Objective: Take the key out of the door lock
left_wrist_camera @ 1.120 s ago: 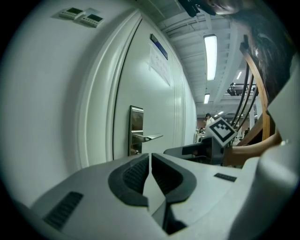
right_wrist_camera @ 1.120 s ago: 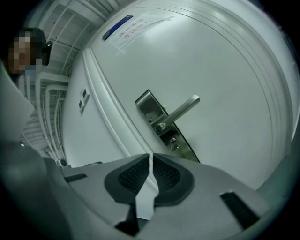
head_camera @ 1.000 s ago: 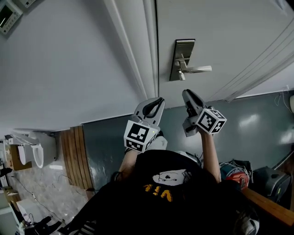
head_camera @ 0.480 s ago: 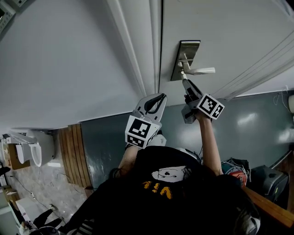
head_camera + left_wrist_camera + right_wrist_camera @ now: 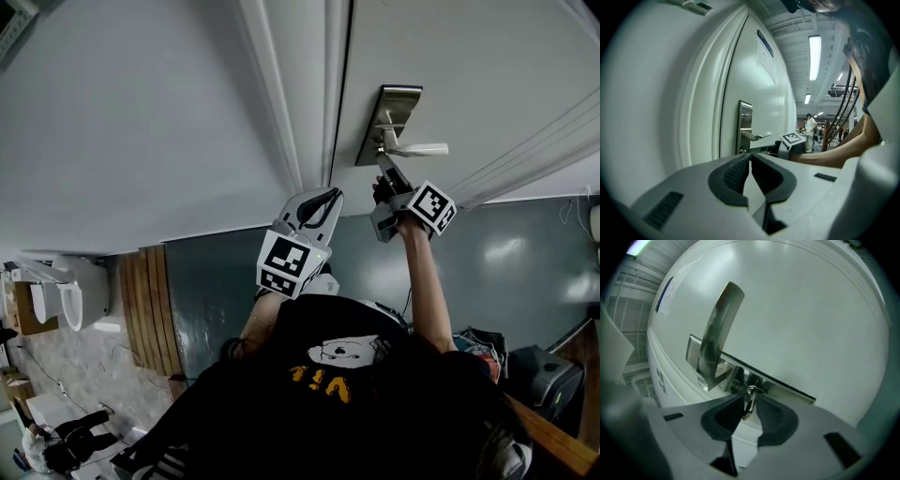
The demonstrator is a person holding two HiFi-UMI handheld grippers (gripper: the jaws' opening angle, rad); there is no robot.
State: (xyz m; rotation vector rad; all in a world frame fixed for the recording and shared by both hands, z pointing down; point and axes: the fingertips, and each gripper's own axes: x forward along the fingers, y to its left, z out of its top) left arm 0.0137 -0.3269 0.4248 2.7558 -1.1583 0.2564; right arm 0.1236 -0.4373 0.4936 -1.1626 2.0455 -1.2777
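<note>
The door's steel lock plate (image 5: pixel 392 108) carries a lever handle (image 5: pixel 422 149). A small key (image 5: pixel 749 405) on a wire ring sticks out of the plate (image 5: pixel 787 387) below the handle (image 5: pixel 717 329). My right gripper (image 5: pixel 382 161) is pushed up to the plate, and its jaws are closing with the key between the tips (image 5: pixel 749 401); I see no firm pinch. My left gripper (image 5: pixel 323 197) hangs lower left of the lock, apart from the door, shut and empty (image 5: pixel 750 157). From it I see the plate (image 5: pixel 744 117) and the right gripper's marker cube (image 5: pixel 792 138).
The white door (image 5: pixel 469 56) meets its frame (image 5: pixel 300 94) just left of the lock, with white wall (image 5: pixel 122 122) beyond. Wooden slats (image 5: pixel 150 309) and a white fixture (image 5: pixel 70 300) lie lower left, bags (image 5: pixel 534 375) lower right. A person (image 5: pixel 809 124) stands far down the hall.
My right gripper rose from below the handle to the lock plate and now brackets the key. The left gripper stayed about where it was, and the view shifted slightly.
</note>
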